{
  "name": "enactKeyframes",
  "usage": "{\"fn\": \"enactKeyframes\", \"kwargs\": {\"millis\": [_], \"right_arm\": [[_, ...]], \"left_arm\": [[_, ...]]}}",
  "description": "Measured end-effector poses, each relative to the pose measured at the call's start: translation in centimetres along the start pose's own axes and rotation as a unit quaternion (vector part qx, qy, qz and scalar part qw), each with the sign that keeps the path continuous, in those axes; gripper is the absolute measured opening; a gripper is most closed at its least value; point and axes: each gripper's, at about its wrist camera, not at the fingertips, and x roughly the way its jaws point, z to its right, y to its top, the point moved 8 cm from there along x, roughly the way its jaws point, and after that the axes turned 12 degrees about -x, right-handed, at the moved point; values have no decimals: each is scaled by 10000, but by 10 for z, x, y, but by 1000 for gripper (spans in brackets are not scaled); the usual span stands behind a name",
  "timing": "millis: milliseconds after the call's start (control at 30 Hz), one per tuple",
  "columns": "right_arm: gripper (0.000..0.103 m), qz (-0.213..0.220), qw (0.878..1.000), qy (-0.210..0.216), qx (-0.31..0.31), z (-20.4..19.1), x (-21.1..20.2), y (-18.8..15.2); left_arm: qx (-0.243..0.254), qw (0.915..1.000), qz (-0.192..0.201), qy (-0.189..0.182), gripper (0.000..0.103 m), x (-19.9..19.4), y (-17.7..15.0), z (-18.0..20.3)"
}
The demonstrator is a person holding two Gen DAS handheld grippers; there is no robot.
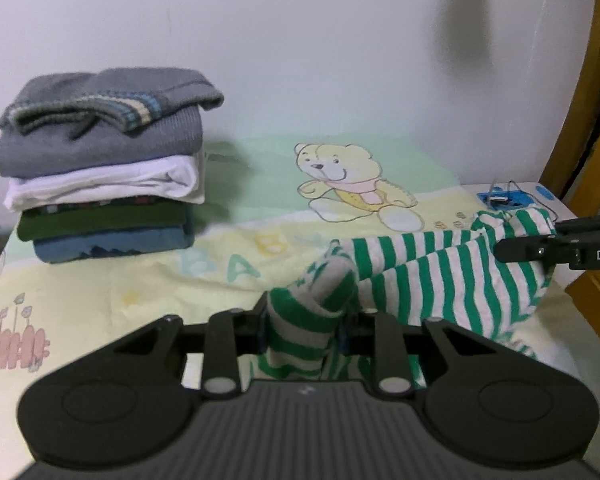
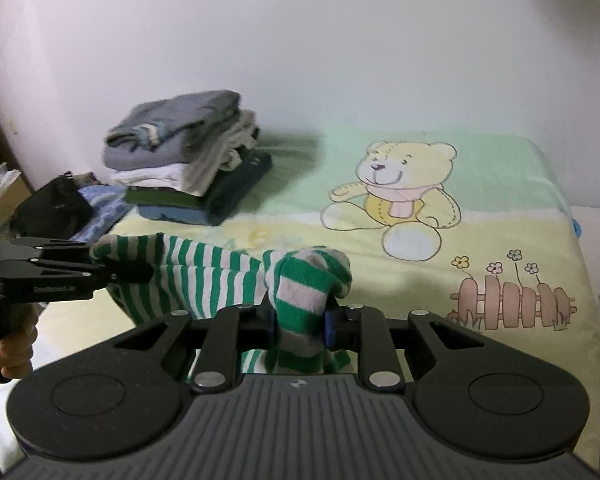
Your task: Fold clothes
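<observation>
A: Where's the striped top?
B: Strung above the bear blanket, held off it between both claws.
A: The left claw?
B: Nearly closed, pinching one bunched end.
A: And the right claw?
B: Same, clamped on the other end. The folded pile sits at the blanket's far corner.

Left gripper and right gripper: jaws clamped, angled downward.
</observation>
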Motion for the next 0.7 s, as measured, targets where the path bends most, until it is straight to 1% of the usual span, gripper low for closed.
{"fn": "enactKeyframes", "kwargs": {"millis": [133, 267, 400, 600, 700], "right_arm": [[21, 87, 9997, 82, -210, -13, -20, -8], [21, 71, 9994, 140, -323, -24, -35, -16], [20, 28, 9985, 143, -519, -35, -51, -24], [19, 17, 9968, 275, -745, -53, -74, -37], [18, 39, 9955, 335, -880, -62, -84, -42]], "left_arm": [[99, 9999, 14, -15, 27, -21, -15, 8], [244, 9997, 55, 24, 27, -39, -30, 15], [327, 9995, 27, -19, 27, -58, -44, 21], [359, 9993, -54, -35, 25, -80, -63, 25], [464, 9989, -106, -24, 24, -91, -74, 30]]}}
